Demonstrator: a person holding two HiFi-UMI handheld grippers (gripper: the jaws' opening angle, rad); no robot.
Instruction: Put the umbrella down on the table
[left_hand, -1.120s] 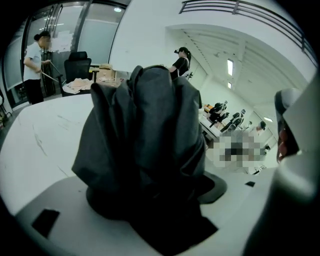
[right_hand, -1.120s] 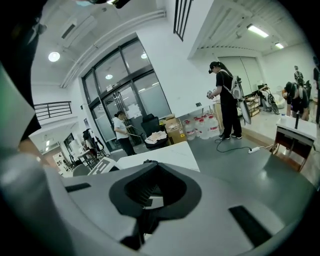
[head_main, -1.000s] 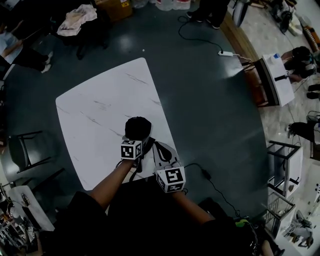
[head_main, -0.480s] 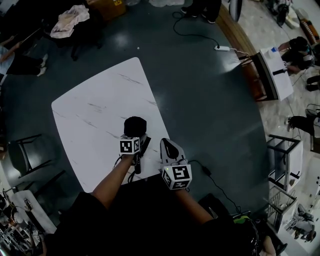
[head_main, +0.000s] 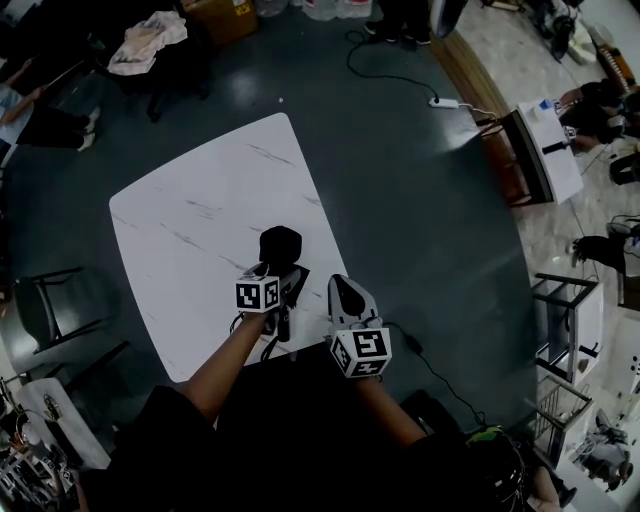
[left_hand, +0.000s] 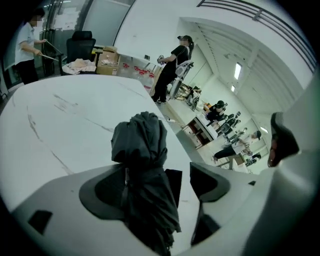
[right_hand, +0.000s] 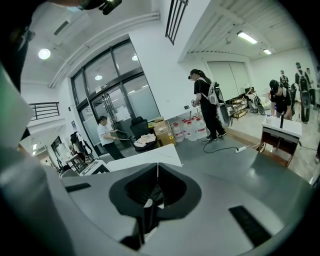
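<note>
The folded black umbrella (head_main: 280, 246) lies near the front right edge of the white marble table (head_main: 200, 220). My left gripper (head_main: 284, 279) points steeply down over it and its jaws are opening. In the left gripper view the umbrella (left_hand: 142, 145) sits between the pads, leaning on the left one with a gap to the right one, and rests on the table (left_hand: 60, 125). My right gripper (head_main: 343, 284) hangs just right of the table's edge, apart from the umbrella. Its jaws (right_hand: 157, 169) are shut together, and the table (right_hand: 145, 156) shows beyond them.
A black chair (head_main: 55, 300) stands left of the table. A cable with a plug (head_main: 410, 346) lies on the dark floor by my right gripper. A power strip (head_main: 443, 102) and a white desk (head_main: 555, 150) are at the right. People stand around the room.
The left gripper's jaws have widened around the umbrella, which stays on the table. The right gripper has drifted a little to the right, away from the umbrella.
</note>
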